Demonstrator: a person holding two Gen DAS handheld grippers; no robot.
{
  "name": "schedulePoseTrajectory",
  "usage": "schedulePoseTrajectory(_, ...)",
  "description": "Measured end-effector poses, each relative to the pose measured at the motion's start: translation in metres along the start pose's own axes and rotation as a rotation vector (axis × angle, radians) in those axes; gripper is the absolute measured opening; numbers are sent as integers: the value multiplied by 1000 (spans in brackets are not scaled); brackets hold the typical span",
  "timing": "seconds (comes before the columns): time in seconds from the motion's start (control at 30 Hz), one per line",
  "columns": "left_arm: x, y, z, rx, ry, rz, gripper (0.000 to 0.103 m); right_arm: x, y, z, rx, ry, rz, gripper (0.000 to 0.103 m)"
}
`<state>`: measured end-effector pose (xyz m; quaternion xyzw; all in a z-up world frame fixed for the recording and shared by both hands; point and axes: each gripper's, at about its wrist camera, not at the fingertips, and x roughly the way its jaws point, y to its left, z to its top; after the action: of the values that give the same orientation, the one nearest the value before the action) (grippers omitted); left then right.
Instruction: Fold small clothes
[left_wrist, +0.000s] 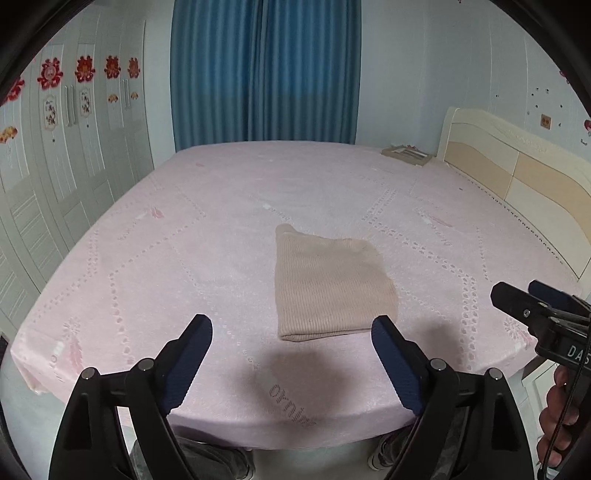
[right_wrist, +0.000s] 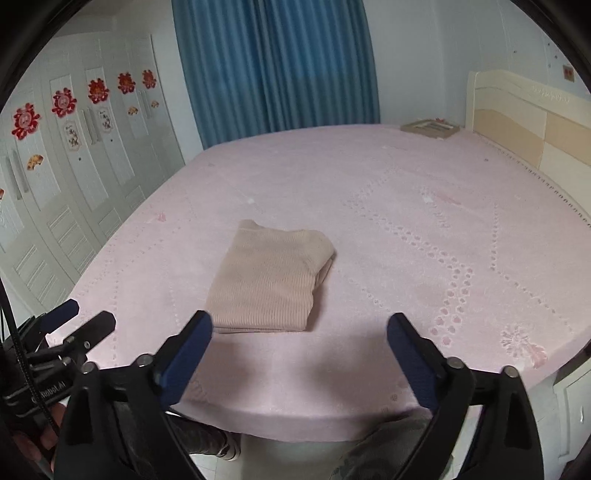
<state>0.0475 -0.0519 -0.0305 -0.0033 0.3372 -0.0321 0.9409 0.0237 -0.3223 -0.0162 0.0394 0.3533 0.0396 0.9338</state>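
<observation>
Left wrist view: left gripper (left_wrist: 291, 330) released, empty; folded beige knit garment (left_wrist: 330, 284) lies at 12 o'clock on the pink bed (left_wrist: 147, 258).
Right wrist view: right gripper (right_wrist: 300, 326) spread, empty; garment at 11 o'clock.
Handling: likely light, soft, floppy; pinch the stacked corners.

"DAS" on right claw (left_wrist: 517, 299); "RoboL.AI" on left claw (right_wrist: 83, 319)

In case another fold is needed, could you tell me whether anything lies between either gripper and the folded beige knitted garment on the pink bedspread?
Nothing visible does. Only bare pink bedspread separates the open left gripper and open right gripper from the folded beige knitted garment.
</observation>
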Motion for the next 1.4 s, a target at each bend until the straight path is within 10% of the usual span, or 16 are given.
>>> schedulePoseTrajectory(1.4,-22,-2,5,-24,-24,8,88,-15,8,-4,-5,10,-36,100)
